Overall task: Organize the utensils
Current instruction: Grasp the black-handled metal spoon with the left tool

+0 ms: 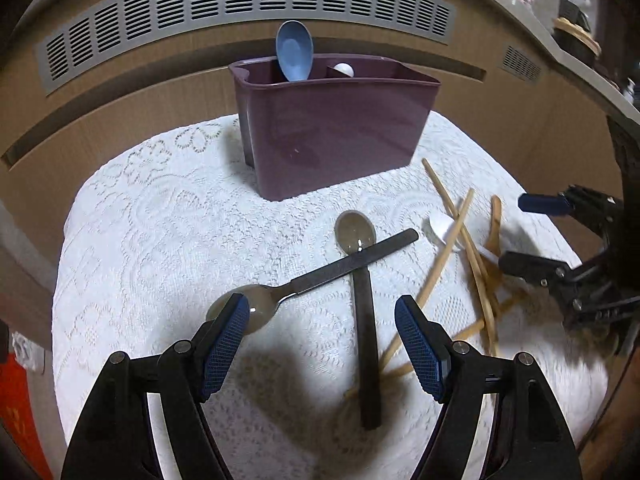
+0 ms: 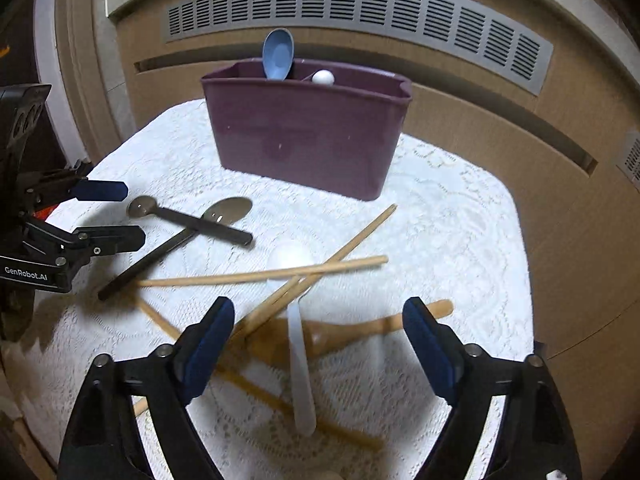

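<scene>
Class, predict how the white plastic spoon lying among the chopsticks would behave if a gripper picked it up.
The white plastic spoon looks thin, so probably light and slightly bendy. Its smooth handle might slip between fingers. Chopsticks cross over its bowl, so lifting it would likely shift them.

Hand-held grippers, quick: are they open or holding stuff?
Left hand-held gripper: open, holding nothing, over the black-handled spoons.
Right hand-held gripper: open, holding nothing, over the chopsticks.

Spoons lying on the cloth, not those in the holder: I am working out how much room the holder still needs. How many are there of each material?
Metal spoons with black handles: 2
White plastic spoon: 1
Wooden spoon: 1
Total: 4
</scene>
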`<move>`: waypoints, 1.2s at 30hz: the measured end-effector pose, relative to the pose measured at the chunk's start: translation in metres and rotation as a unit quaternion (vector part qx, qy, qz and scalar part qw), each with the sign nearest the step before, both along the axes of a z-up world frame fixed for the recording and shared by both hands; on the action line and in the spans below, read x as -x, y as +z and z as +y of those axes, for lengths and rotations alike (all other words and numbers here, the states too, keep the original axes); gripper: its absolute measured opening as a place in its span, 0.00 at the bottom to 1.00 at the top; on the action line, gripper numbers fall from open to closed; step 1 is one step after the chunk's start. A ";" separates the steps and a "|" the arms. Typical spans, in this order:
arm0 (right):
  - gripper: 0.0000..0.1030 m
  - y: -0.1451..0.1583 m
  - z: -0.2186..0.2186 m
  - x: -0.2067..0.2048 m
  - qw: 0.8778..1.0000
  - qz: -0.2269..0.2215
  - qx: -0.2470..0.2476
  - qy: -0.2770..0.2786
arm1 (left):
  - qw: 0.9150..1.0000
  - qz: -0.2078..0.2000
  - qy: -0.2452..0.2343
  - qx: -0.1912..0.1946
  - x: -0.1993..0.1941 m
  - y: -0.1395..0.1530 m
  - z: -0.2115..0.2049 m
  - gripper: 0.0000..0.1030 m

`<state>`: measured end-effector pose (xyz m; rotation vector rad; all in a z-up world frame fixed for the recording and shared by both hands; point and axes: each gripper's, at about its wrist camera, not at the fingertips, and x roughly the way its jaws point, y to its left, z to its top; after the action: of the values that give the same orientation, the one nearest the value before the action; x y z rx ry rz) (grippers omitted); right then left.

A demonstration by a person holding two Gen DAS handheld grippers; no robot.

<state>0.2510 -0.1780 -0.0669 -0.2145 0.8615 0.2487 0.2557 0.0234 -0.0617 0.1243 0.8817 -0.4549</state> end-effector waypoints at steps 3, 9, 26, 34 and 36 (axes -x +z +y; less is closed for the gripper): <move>0.81 0.000 0.001 0.001 1.000 0.003 -0.005 -0.002 | 1.000 -0.008 -0.005 -0.011 -0.009 0.006 0.012 0.71; 0.81 0.000 0.002 0.007 1.000 0.003 -0.020 -0.004 | 0.999 0.048 0.016 -0.001 -0.046 -0.008 0.034 0.71; 0.81 -0.011 0.003 0.008 0.999 0.009 -0.028 -0.018 | 0.995 0.070 -0.063 -0.010 -0.005 0.001 -0.020 0.52; 0.81 -0.008 0.010 0.016 1.000 -0.005 -0.021 -0.012 | 0.992 0.077 -0.077 -0.055 -0.033 -0.011 -0.053 0.37; 0.81 -0.008 0.008 0.018 1.000 -0.005 -0.020 -0.015 | 0.992 0.079 -0.076 -0.064 -0.039 -0.014 -0.058 0.33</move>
<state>0.2331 -0.1698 -0.0747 -0.1652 0.8486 0.2368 0.2948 -0.0347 -0.0761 0.2780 1.0620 -0.5565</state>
